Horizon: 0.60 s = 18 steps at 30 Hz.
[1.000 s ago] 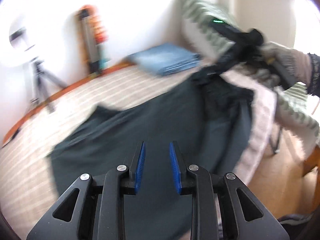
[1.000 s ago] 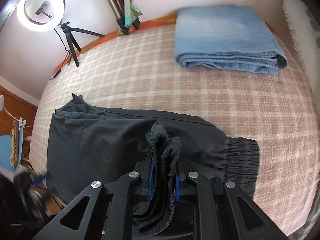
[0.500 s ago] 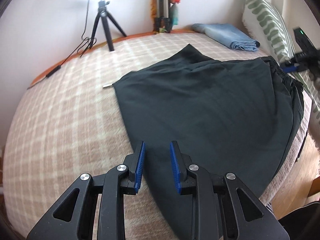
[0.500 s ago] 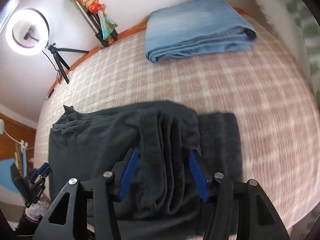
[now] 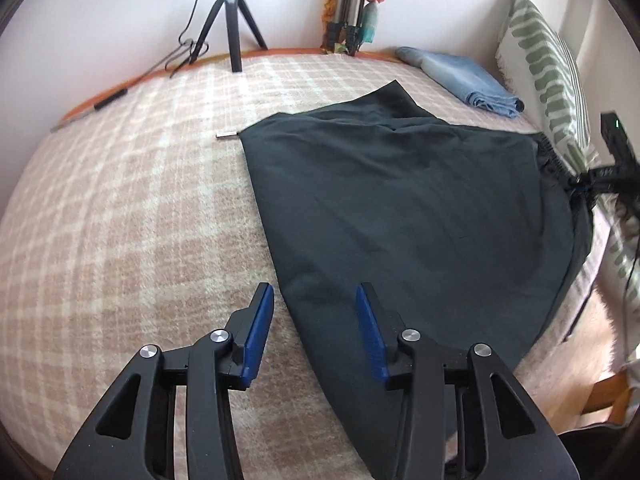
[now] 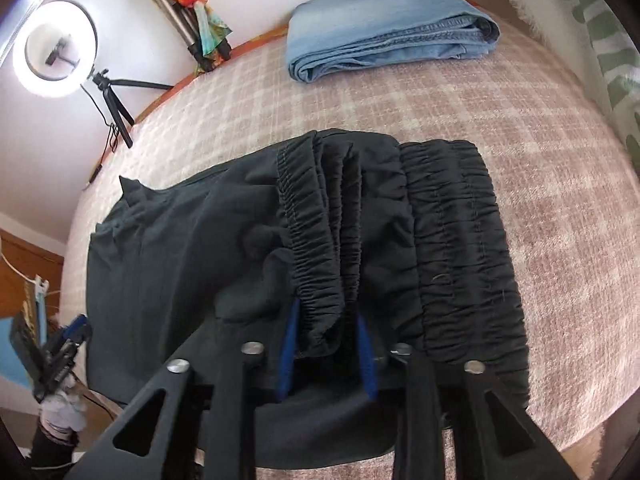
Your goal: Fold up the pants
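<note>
a big bed with a pink and cream checked blanket [image 5: 120,216] fills most of the room in view. white walls stand behind it. by the far wall there is a ring light [image 6: 54,44] on a black tripod [image 5: 234,20], and a second stand with orange and teal cloth [image 6: 200,12] tied on it. a folded pair of blue jeans [image 6: 384,20] lies at the far part of the bed, and a green and white striped pillow [image 5: 548,72] leans at one side.

the dark pants [image 5: 400,208] lie flat on the blanket, near the bed's side edge, with some cloth hanging over that edge. there is lots of bare blanket on the side away from that edge, and between the pants and the jeans.

the pants lie long across the bed. the crinkly waistband [image 6: 452,240] is at the end by the pillow, and the leg ends [image 5: 304,128] are at the other end, toward the tripod.

the left gripper [image 5: 316,332] is spread wide and holds nothing. it hovers over the long edge of the pants.

the right gripper [image 6: 326,354] is at the waistband. a bunched fold of waistband sits between its blue fingers [image 6: 288,344], but i cannot tell if it is pinched tight
</note>
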{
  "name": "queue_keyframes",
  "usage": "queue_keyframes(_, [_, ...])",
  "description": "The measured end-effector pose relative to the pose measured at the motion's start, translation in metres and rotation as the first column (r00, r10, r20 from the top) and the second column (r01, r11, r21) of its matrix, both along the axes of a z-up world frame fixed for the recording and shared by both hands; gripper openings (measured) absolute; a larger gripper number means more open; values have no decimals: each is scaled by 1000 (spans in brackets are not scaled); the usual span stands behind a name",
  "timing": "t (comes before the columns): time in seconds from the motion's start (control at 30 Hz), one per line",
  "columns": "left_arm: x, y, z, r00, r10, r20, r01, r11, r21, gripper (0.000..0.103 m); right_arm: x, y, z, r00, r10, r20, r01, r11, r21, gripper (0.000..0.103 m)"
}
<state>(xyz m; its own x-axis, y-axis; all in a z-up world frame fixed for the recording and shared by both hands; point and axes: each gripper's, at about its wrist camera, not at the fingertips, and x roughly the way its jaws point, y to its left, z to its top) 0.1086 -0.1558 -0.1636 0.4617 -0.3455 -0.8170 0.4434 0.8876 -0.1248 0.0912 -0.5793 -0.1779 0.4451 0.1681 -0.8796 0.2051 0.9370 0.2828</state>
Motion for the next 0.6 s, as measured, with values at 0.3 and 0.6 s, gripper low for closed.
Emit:
queue_keyframes(0.3, [-4, 6, 2, 994, 22, -106, -32, 996, -88, 43, -4, -4, 20, 1000, -1, -2, 0, 997, -75, 16])
queue_keyframes(0.6, [-11, 5, -7, 987, 63, -146, -80, 990, -112, 43, -6, 11, 28, 1000, -25, 3, 25, 958, -287, 44])
